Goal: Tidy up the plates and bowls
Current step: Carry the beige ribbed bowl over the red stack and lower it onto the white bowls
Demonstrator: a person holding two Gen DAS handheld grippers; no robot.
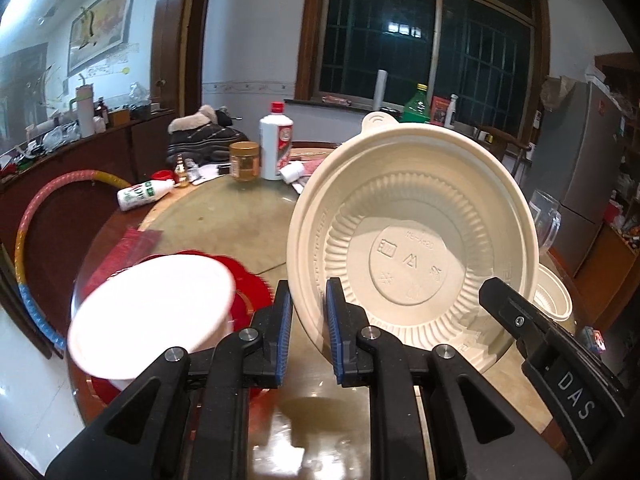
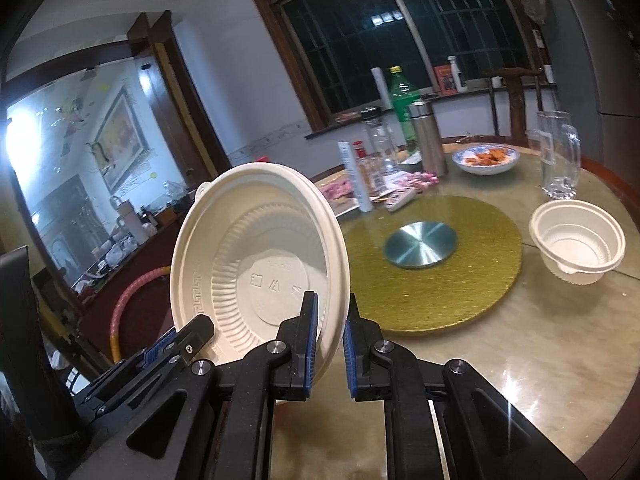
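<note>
A wide cream plastic bowl (image 1: 412, 220) is tipped up on edge above the table, with its inside facing both cameras. My left gripper (image 1: 308, 292) is shut on its left rim. My right gripper (image 2: 332, 304) is shut on the opposite rim of the same bowl (image 2: 256, 248). Each gripper shows in the other's view: the right gripper (image 1: 500, 300) at the bowl's right edge, the left gripper (image 2: 196, 332) at its lower left. A white bowl (image 1: 152, 308) sits on a red plate (image 1: 248, 280) to the left. A smaller cream bowl (image 2: 576, 240) stands on the table to the right.
A gold turntable (image 2: 432, 264) lies mid-table. Behind it are a glass mug (image 2: 558, 156), a dish of food (image 2: 486, 158), a steel flask (image 2: 428, 140) and bottles. A white liquor bottle (image 1: 276, 140) and jar (image 1: 244, 160) stand further left. A hoop (image 1: 28, 240) leans beside the table.
</note>
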